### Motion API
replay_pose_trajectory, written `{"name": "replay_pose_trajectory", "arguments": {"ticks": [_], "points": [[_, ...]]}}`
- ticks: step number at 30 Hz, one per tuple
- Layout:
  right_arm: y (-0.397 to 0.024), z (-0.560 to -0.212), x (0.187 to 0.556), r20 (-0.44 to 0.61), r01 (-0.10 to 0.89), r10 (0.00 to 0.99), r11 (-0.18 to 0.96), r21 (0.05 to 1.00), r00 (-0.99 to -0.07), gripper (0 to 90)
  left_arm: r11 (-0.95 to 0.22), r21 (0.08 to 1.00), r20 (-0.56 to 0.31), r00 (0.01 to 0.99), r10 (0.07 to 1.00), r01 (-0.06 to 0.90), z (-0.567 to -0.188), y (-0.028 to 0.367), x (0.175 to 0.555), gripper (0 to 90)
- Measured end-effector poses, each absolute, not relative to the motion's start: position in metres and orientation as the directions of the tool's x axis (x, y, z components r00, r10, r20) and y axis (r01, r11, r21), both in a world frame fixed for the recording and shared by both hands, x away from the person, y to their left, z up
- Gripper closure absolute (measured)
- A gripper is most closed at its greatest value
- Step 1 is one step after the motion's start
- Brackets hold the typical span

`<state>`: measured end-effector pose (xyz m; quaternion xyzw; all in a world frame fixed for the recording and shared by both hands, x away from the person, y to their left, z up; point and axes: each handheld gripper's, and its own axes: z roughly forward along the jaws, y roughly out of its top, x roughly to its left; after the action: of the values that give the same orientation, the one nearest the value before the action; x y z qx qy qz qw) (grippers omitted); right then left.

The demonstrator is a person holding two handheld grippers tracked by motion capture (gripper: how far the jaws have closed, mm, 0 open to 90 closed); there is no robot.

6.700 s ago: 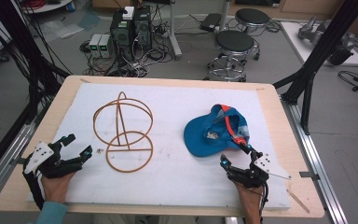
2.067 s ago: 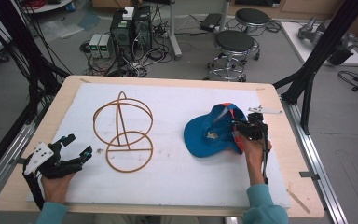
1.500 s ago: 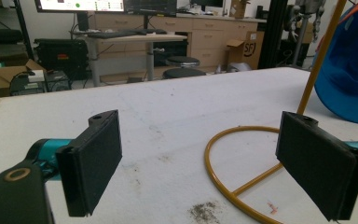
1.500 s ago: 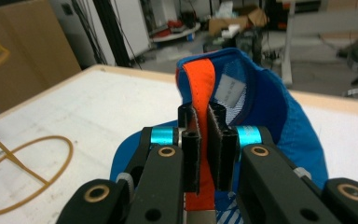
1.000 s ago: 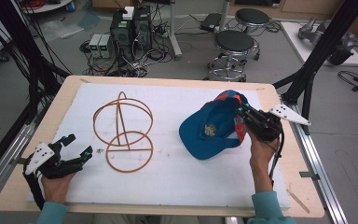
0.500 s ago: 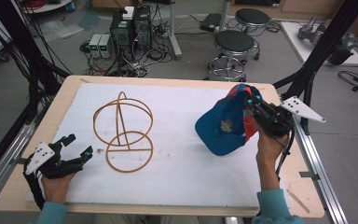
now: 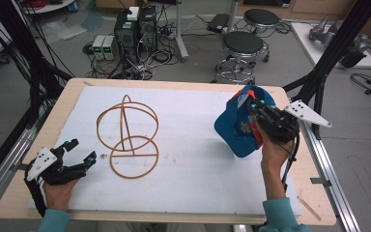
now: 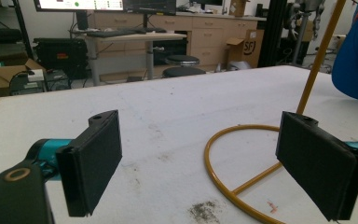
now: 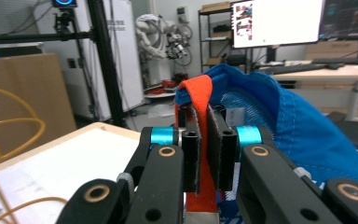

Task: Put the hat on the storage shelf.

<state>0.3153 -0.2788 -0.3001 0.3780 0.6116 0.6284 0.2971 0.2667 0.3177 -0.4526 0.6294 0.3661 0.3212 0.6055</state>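
Now the blue baseball cap hangs in the air at the right side of the surface, clear of the white sheet it lay flat on two seconds ago. Across the earlier high-view pictures the right gripper came up from the near right corner, reached the cap's far rim, and has since carried it upward and a little to the right, so the crown now faces left and the cap dangles rather than rests. In the right gripper view the fingers are clenched tight on the cap's orange strap, with the blue cloth bulging behind and to the right of them; the hold is on the strap alone, so I judge the cap free to swing. The wire hat stand, an orange-brown frame of hoops with a flat ring at its base, stands left of centre, well apart from the cap, and has not shifted. The left gripper has stayed at the near left corner, its fingers released and spread wide with nothing between them, the stand's base ring just beyond them. My reading is that the pick-up is done and the carry leftward to the stand is what remains; the free left gripper sits well placed to steady the light frame when the cap comes down.
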Motion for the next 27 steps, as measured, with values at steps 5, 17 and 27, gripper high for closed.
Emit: {"name": "replay_pose_trajectory", "arguments": {"ticks": [5,17,27], "points": [[-0.263,-0.305,0.315,0.131,0.106,0.801,-0.085,0.991,-0.585,84.9,0.000,0.998,-0.037,0.527,0.849,0.070,-0.453,0.318,0.267,14.7],[-0.200,-0.319,0.321,0.195,0.183,0.698,-0.093,0.979,-0.689,84.5,0.004,0.998,-0.041,0.529,0.848,0.071,-0.453,0.318,0.267,14.7],[-0.141,-0.334,0.327,0.179,0.253,0.669,0.013,0.967,-0.721,82.7,0.006,0.997,-0.046,0.531,0.846,0.075,-0.453,0.318,0.267,14.6]]}}
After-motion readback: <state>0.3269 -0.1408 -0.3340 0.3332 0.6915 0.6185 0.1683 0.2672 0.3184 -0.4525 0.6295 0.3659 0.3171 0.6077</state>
